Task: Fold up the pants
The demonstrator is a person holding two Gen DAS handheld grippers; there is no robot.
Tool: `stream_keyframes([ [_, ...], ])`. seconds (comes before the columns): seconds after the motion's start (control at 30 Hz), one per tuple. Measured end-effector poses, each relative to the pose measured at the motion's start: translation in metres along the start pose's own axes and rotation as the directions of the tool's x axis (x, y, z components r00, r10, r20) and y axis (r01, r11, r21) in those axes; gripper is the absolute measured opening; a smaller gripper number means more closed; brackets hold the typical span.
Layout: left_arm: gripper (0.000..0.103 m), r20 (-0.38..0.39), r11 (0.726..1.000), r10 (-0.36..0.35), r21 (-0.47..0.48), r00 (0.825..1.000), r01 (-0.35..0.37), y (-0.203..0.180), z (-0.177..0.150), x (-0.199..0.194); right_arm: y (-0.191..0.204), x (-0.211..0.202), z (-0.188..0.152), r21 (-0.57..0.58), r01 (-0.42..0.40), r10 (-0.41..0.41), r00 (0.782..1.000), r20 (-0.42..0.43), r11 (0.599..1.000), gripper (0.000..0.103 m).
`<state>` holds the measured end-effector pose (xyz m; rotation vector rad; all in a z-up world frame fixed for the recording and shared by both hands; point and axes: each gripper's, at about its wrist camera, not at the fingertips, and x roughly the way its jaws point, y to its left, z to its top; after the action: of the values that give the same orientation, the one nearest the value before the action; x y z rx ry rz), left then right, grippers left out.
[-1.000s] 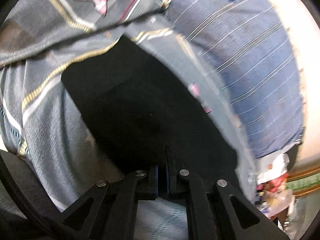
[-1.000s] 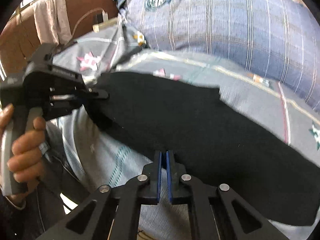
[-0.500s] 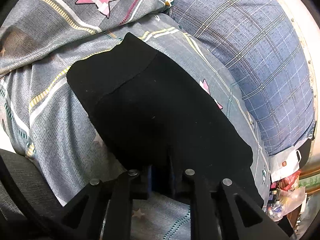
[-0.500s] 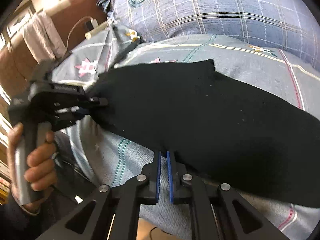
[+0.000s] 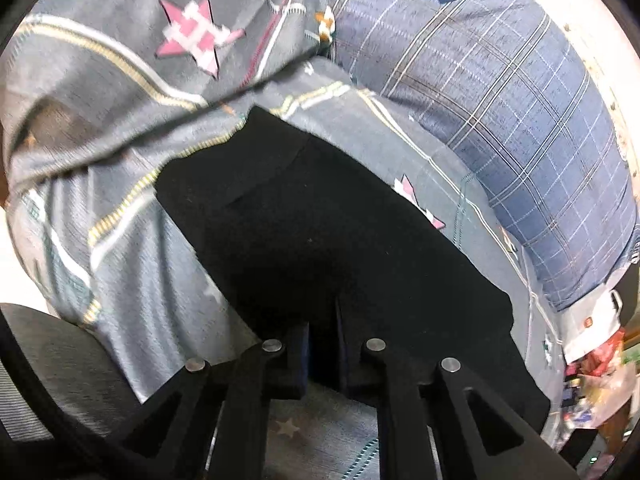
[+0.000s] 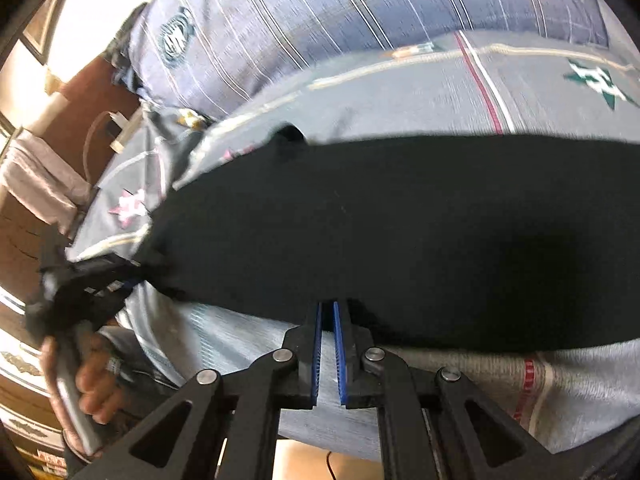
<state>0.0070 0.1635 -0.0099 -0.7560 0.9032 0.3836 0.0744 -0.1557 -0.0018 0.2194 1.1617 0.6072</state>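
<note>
The black pants (image 5: 320, 216) lie spread on the grey star-print bed sheet (image 5: 132, 264). In the left wrist view my left gripper (image 5: 323, 312) has the near edge of the cloth between its fingers, and the jaws are closing on it. In the right wrist view the pants (image 6: 400, 232) stretch as a wide band from left to right. My right gripper (image 6: 327, 306) pinches their near edge at its blue-padded tips, the jaws almost together. The left gripper (image 6: 120, 276) shows there at the far left, held by a hand (image 6: 92, 384), gripping the pants' end.
A large blue plaid pillow (image 5: 500, 92) lies along the far side of the bed and also shows in the right wrist view (image 6: 340, 12). A brown headboard with draped cloth (image 6: 40, 184) stands at the left. Bags and clutter (image 5: 592, 364) sit beyond the bed's right end.
The right wrist view has rolled and shifted, so the pants now run level across it. The left fingers, tight together before, now stand slightly apart with cloth between them.
</note>
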Motion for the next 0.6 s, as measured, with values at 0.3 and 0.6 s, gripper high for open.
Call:
stream_keyframes([
  [0.3, 0.017, -0.053, 0.999, 0.030, -0.017, 0.998, -0.031, 0.009, 0.001, 0.006, -0.013, 0.002, 0.001, 0.080, -0.064, 0.065, 0.998, -0.016, 0.995, 0.008],
  [0.6, 0.049, -0.052, 0.944, -0.138, -0.310, 0.989, 0.115, 0.079, 0.037, -0.018, 0.010, -0.010, 0.005, 0.018, -0.112, 0.112, 0.994, 0.005, 0.994, 0.008],
])
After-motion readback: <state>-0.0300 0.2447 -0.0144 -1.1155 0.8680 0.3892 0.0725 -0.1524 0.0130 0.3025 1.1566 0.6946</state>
